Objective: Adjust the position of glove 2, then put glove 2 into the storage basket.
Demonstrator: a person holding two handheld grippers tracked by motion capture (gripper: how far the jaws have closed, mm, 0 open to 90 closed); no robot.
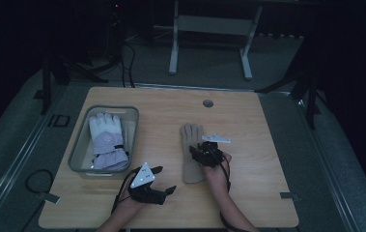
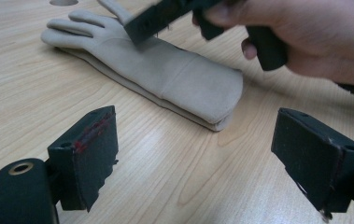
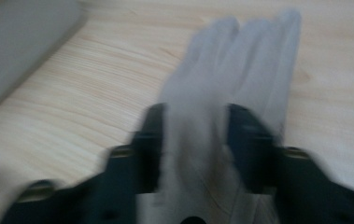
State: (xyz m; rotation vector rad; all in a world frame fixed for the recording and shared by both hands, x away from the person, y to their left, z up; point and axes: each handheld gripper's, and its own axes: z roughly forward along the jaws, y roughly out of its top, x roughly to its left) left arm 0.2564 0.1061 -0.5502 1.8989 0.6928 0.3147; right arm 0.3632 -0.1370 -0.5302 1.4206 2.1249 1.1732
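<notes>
- Black jaws of the right gripper (image 3: 193, 140) rise from the bottom of the right gripper view, half spread astride the beige glove (image 3: 230, 74). Blur hides whether the pads press the fabric, so I cannot tell if it is pinched.
- That glove (image 1: 191, 152) lies flat at centre frame in the high view, fingers toward the top.
- Judging by this, the grasp should bite the palm through both layers, then close fully before lifting.
- Lower left of centre, the left gripper (image 1: 166, 180) hovers spread wide and empty.
- Farther left, the grey bin (image 1: 77, 152) holds a white glove (image 1: 107, 140), likely the drop place.
</notes>
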